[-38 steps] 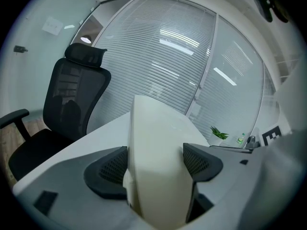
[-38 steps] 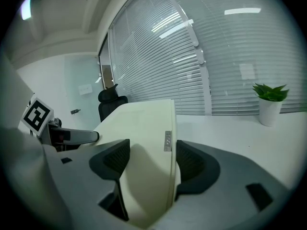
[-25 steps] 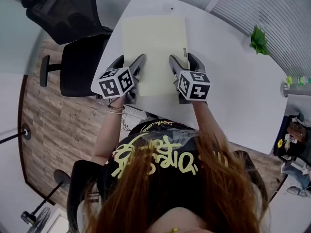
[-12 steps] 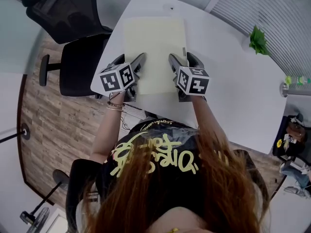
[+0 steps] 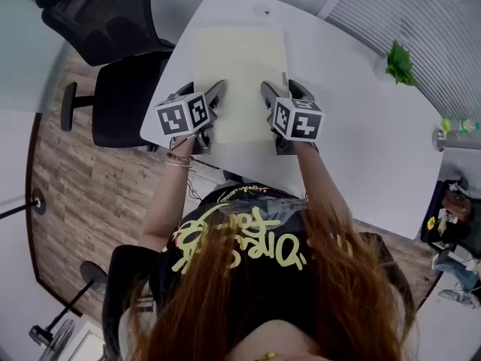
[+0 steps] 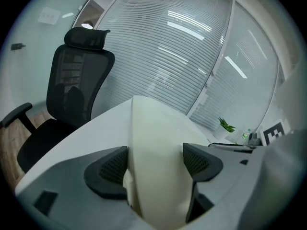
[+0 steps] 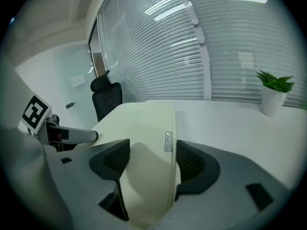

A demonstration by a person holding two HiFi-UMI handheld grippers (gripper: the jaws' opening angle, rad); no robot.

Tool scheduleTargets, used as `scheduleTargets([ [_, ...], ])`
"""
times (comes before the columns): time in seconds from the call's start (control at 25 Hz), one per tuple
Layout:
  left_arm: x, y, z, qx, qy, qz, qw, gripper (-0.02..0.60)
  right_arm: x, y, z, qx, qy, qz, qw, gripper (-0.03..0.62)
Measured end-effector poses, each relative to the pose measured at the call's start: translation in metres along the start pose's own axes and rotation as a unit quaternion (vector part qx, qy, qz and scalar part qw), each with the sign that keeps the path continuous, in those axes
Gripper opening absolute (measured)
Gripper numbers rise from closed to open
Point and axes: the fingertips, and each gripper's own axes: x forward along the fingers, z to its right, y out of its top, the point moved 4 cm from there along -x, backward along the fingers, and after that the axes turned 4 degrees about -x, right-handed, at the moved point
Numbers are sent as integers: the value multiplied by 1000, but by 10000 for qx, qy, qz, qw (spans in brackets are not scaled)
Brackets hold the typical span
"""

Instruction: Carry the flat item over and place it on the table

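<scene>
A pale cream flat item (image 5: 240, 62) lies lengthwise on the white table (image 5: 353, 134), its near end by the table's front edge. My left gripper (image 5: 201, 92) holds its near left edge, and the cream sheet (image 6: 153, 133) fills the gap between the two dark pads. My right gripper (image 5: 279, 89) holds the near right edge, where a small metal tag (image 7: 168, 141) sits on the item (image 7: 146, 123) beside the right pad. Both grippers are shut on it. The item's underside is hidden.
A black office chair (image 5: 113, 66) stands at the table's left side. A small potted plant (image 5: 400, 62) sits at the far right of the table near the blinds. Wooden floor lies on the left, and a person's bag and clutter sit at the far right.
Both grippers and the flat item have slid a little farther onto the table, away from the person. The grip on both edges is unchanged.
</scene>
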Motion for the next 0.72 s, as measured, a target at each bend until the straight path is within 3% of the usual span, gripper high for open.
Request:
scheduleTargets([
  [0.72, 3, 0, -3, -11, 162, -131, 9998, 366, 5, -1, 1, 88, 103, -131, 9998, 308],
])
